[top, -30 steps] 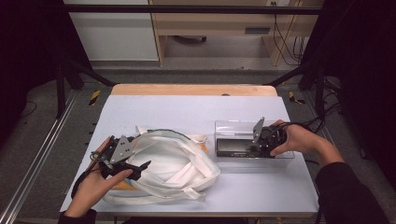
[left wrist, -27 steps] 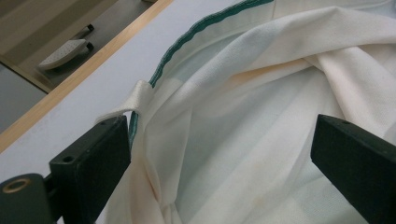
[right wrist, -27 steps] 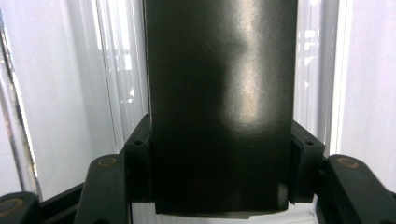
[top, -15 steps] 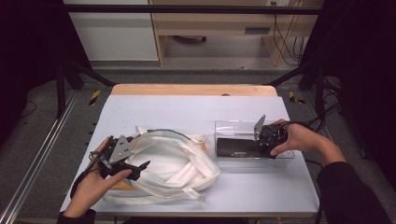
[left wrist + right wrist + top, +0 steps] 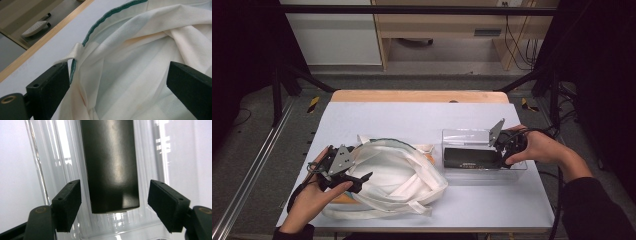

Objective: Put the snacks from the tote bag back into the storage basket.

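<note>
Your right claw (image 5: 113,205) is down at the clear plastic tray (image 5: 512,175) on the right of the tabletop (image 5: 422,117), jaws spread wide, one on each side of the near end of the black box (image 5: 111,165) lying inside it. Nothing is gripped yet; there's a gap on both sides, a touch more on the right. Centre yourself first, then push in a little deeper so the pads land on the box's long flanks rather than its very end. Close squarely and lift straight up, because that tray looks light and its walls sit just beside the box. If it starts to ride up with the box, stop.

Over on the left, your left claw (image 5: 117,82) is also standing open, hovering at the mouth of the white cloth bag (image 5: 397,177). One jaw sits just beside the green-trimmed rim (image 5: 100,27) and a small loop of fabric there. Pinch that rim, one layer only, and raise it so the mouth gapes toward the tray. Keep the loose straps (image 5: 377,210) out of the opening.
</note>
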{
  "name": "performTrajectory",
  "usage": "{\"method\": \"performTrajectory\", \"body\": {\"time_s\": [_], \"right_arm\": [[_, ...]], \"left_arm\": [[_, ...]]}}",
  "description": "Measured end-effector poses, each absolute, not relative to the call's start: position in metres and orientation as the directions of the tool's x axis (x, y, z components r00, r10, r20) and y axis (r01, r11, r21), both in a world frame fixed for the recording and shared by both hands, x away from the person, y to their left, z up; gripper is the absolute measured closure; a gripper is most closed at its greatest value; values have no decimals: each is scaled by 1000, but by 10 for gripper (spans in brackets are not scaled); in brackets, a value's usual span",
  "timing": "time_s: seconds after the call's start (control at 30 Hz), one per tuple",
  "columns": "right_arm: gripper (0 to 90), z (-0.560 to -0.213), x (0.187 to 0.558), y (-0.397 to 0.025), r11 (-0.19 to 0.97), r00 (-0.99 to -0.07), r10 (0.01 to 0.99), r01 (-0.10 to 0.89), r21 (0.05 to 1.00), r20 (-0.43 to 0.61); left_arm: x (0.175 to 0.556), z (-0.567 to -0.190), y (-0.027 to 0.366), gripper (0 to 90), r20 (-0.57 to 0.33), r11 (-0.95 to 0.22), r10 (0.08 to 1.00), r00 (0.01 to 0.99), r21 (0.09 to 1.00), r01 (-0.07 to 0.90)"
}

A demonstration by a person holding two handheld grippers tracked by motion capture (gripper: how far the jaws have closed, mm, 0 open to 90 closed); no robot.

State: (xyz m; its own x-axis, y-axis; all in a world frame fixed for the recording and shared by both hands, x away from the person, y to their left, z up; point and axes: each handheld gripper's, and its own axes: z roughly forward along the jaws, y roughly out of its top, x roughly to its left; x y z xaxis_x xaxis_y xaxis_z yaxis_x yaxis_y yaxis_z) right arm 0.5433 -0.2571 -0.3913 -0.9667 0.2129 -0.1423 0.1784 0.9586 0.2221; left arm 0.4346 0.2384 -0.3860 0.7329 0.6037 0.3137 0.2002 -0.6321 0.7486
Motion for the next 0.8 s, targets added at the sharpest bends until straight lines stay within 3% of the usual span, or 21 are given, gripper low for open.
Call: {"method": "performTrajectory", "body": {"time_s": [0.3, 0.8], "right_arm": [[246, -381, 537, -253, 954, -962, 223, 182, 240, -157], [192, -359, 526, -245, 903, -926, 311, 218, 371, -214]], "left_arm": [[434, -386, 239, 47, 314, -633, 602, 734, 748, 199], [435, -385, 240, 47, 313, -629, 607, 731, 751, 200]]}}
